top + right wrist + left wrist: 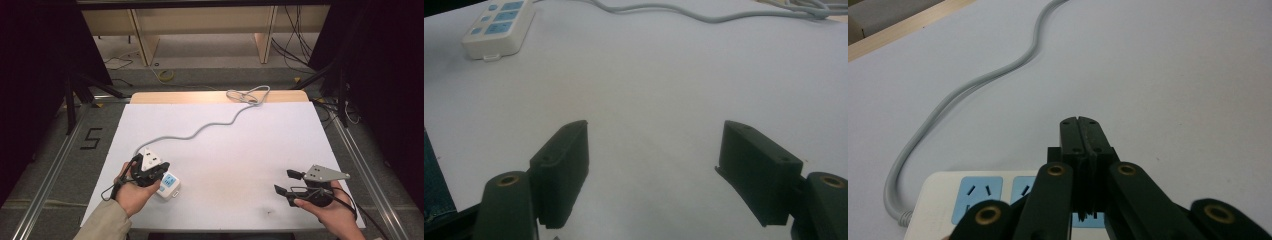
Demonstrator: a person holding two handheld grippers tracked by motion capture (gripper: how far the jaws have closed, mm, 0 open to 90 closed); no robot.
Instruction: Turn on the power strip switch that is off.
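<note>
- While the left gripper hangs over the white plastic power strip with pale blue socket faces at the lower left of the high view, its jaws are pressed flat together with nothing between them, as the left gripper view shows.
- Judging by that pose, the closed tip is meant as a blunt poker, to press a switch or nudge the strip, not to grasp it; whether it touches the strip I cannot tell.
- In the left gripper view the strip lies at the bottom left, partly under the jaws.
- Its grey round cord snakes up the white table cover to a loose coil at the top centre, near the wooden table edge; that slack probably lets the strip shift freely.
- At the lower right of the high view the right gripper rests low in the person's hand, well apart from the strip.
- Its jaws stand wide and empty in the right gripper view, likely waiting; the strip sits at that view's upper left.
</note>
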